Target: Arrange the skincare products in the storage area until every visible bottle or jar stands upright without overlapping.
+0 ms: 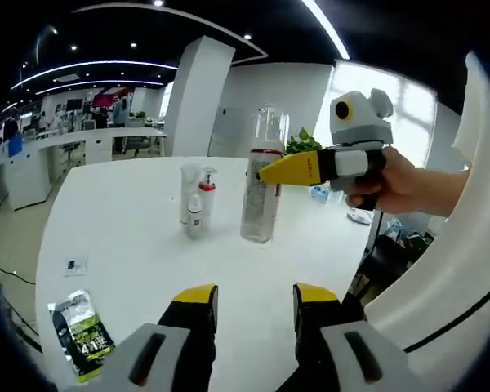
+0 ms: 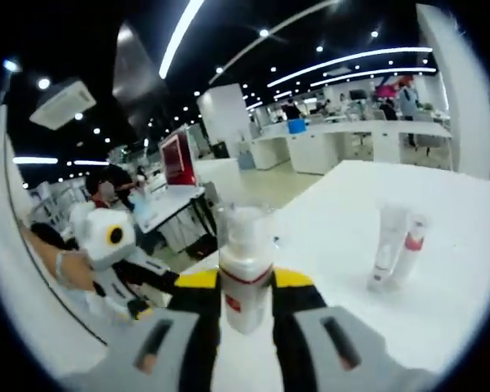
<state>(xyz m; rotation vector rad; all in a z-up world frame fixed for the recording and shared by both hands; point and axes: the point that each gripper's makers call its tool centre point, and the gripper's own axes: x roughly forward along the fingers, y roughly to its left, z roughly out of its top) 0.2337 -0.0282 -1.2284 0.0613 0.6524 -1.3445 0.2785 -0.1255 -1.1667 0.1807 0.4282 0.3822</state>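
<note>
Your left gripper view looks from low over the near edge of the white tabletop (image 1: 131, 237), facing across it toward the tall clear bottle (image 1: 261, 184) and the small tubes (image 1: 196, 200), which stand some way off. Your right gripper view sits right up against that same bottle (image 2: 245, 273), framed between its jaws, and faces the opposite way along the tabletop (image 2: 441, 269). Both views share the bottle, the tubes (image 2: 396, 245) and the tabletop; the right gripper (image 1: 269, 173) shows in your left view.

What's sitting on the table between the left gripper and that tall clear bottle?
Nothing: in the left gripper view, only bare white table lies between the left gripper and the tall clear bottle.
</note>
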